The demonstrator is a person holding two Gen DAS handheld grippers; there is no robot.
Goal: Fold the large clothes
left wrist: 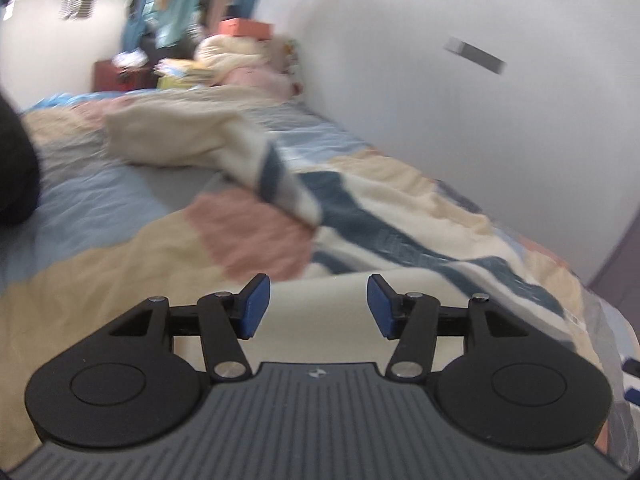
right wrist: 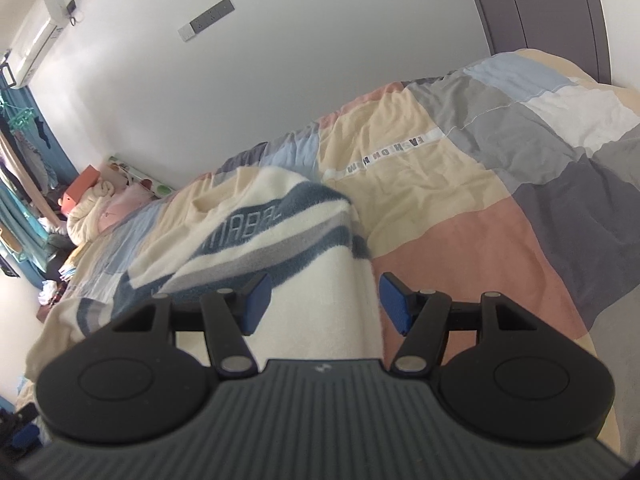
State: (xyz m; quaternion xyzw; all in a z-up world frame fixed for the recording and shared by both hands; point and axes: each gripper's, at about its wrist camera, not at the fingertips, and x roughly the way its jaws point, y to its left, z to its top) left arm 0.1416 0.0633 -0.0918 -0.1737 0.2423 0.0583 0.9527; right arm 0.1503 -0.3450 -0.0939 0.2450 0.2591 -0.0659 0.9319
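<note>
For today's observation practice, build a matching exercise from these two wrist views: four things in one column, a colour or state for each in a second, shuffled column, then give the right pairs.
Column one:
1. sweater
2. left gripper
3. box
4. wall socket strip

Column two:
A. orange, at the far end of the bed
B. cream with dark blue and grey stripes, lying on the patchwork bedspread
C. grey, fixed to the white wall
D. open, with nothing pinched between its blue pads

Pairs: 1-B, 2-D, 3-A, 4-C
</note>
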